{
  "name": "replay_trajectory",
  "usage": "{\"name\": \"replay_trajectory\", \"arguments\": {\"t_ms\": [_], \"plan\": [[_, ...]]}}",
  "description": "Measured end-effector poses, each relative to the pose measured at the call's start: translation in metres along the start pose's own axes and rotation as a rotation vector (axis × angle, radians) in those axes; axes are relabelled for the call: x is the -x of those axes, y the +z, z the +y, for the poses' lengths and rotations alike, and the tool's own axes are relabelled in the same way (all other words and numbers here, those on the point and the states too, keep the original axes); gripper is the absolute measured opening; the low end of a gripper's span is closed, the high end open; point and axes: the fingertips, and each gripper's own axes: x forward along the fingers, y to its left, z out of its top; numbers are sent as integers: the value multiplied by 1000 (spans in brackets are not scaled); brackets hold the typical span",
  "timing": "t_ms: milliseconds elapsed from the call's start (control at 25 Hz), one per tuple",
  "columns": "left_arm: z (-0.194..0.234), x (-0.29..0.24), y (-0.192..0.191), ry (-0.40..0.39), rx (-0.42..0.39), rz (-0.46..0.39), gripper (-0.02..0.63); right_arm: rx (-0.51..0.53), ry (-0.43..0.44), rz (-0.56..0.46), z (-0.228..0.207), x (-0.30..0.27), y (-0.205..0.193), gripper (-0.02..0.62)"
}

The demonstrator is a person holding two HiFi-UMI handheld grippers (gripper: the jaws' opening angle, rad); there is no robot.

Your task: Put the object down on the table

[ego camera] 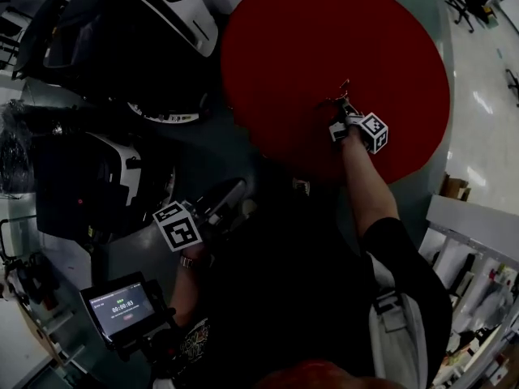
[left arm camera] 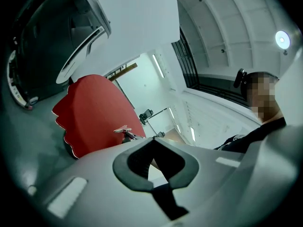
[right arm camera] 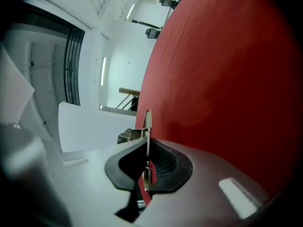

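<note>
A grey-green table (ego camera: 217, 148) filled the middle of the head view. Most of its far right part lay under a round red mat (ego camera: 324, 47), whose edge looked scalloped in the left gripper view. Two bulky black-and-white machines (ego camera: 138, 31) stood on the left (what they were could not be told). At the near left a small device with a lit screen (ego camera: 122, 305) showed. A pale, shiny floor (ego camera: 486, 128) lay beyond the table's right edge. The gripper views showed white walls, a ribbed white ceiling (left arm camera: 222, 41) and long strip lights.

The right gripper (ego camera: 344, 108) reached out over the near part of the mat. Its fingers were pressed together on a thin metal object (ego camera: 344, 89), which stood up out of the pads edge-on in the right gripper view. The object was over the red mat; whether it touched the mat could not be made out. The left gripper (ego camera: 233, 193) hung at the near left, off the mat and well apart from the right one. Its fingers were closed on each other with nothing between them.
</note>
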Motion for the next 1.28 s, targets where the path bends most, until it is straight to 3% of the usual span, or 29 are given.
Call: {"name": "replay_trajectory", "arguments": {"t_ms": [200, 560, 800, 1080, 1280], "plan": [[13, -7, 2, 33, 37, -35, 15, -3, -18, 22, -5, -24, 4, 13], [8, -15, 1, -11, 48, -35, 15, -23, -73, 38, -13, -12, 5, 69], [7, -9, -1, -32, 31, -23, 15, 29, -155, 57, -22, -3, 0, 78], [2, -12, -4, -75, 25, 6, 15, 164, -262, 61, -32, 17, 5, 104], [-6, -19, -7, -105, 20, 36, 15, 359, -352, 135, -36, 30, -2, 107]]}}
